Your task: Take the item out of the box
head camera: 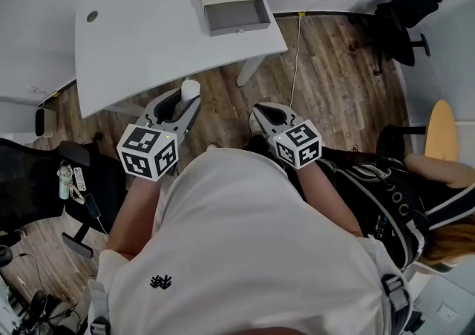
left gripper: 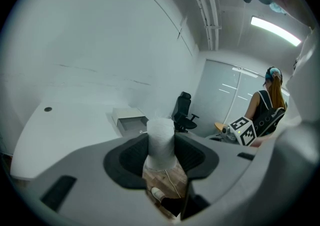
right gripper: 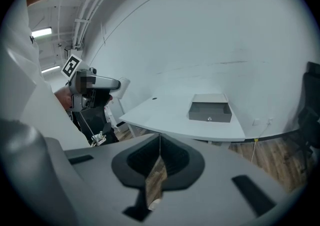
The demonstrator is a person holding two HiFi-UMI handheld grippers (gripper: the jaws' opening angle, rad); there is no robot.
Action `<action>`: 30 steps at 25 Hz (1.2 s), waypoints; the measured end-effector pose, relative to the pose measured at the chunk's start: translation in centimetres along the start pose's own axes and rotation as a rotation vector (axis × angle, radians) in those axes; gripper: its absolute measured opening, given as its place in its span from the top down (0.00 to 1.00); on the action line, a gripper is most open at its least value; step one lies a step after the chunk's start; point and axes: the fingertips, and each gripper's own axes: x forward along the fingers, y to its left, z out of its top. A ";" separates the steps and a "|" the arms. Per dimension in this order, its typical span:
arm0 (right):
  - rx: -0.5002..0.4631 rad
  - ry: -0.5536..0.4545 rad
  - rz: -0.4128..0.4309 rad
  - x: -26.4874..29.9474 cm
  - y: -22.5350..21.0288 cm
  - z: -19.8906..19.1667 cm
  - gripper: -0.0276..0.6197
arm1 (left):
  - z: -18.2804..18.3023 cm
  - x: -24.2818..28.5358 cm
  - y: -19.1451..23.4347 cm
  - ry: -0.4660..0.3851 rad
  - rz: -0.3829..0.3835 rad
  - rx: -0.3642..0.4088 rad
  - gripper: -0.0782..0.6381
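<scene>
The white cylindrical item (left gripper: 160, 142) is out of the box, upright and clamped between the left gripper's (head camera: 180, 109) jaws, held over the wood-plank floor (head camera: 334, 73) just off the desk's edge. The open grey box (head camera: 236, 8) sits well apart on the white desk (head camera: 141, 29). The right gripper (head camera: 261, 112) is closed and empty. A black office chair (head camera: 404, 7) stands by the wall.

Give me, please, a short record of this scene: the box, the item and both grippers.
box: open, on the desk; box shows nothing inside
item: white roll, out of the box, upright between the left jaws
left gripper: shut on the white roll, above the floor
right gripper: jaws together, nothing between them
</scene>
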 end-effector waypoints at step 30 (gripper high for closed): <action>-0.035 -0.018 -0.023 0.0 0.0 0.2 0.95 | -0.7 -0.3 -0.6 -0.002 -0.003 -0.007 0.65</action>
